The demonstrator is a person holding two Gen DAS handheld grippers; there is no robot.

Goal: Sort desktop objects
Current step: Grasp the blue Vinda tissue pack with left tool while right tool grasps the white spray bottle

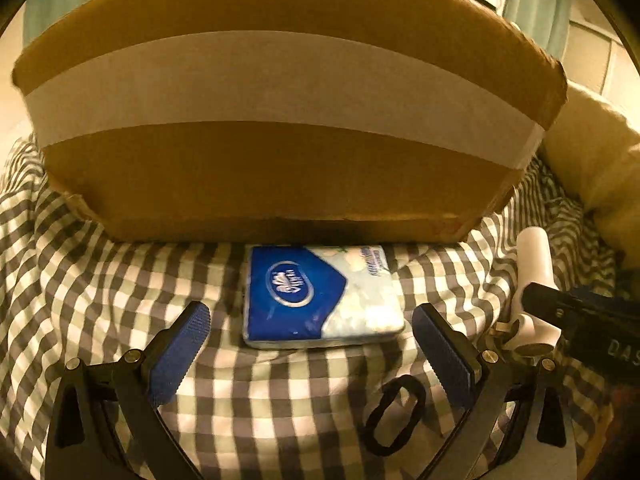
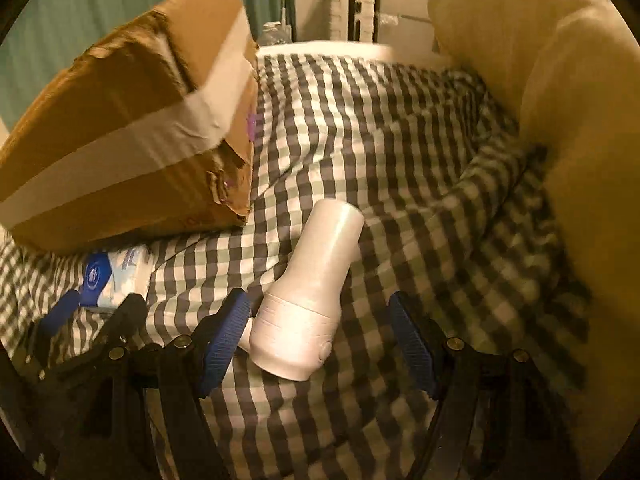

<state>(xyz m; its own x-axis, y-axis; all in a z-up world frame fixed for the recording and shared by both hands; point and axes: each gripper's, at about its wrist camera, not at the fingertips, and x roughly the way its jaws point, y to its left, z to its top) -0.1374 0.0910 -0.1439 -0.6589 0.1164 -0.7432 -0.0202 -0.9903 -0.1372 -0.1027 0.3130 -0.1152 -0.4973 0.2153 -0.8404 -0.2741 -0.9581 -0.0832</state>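
A blue and white tissue pack [image 1: 320, 298] lies on the checked cloth in front of a taped cardboard box [image 1: 280, 112]. My left gripper [image 1: 310, 330] is open, its blue pads either side of the pack's near end, not touching it. A white bottle-shaped device [image 2: 312, 292] lies on the cloth between the open pads of my right gripper [image 2: 320, 320]; the left pad is close to its base. The bottle [image 1: 534, 292] and the right gripper's black body show at the right of the left wrist view. The tissue pack [image 2: 114, 276] and box [image 2: 128, 128] show left in the right wrist view.
A black hair tie [image 1: 394, 416] lies on the cloth near my left gripper's right finger. A cream cushion [image 2: 560, 120] bounds the right side. The checked cloth [image 2: 380, 140] is rumpled. Shelves and curtains stand behind.
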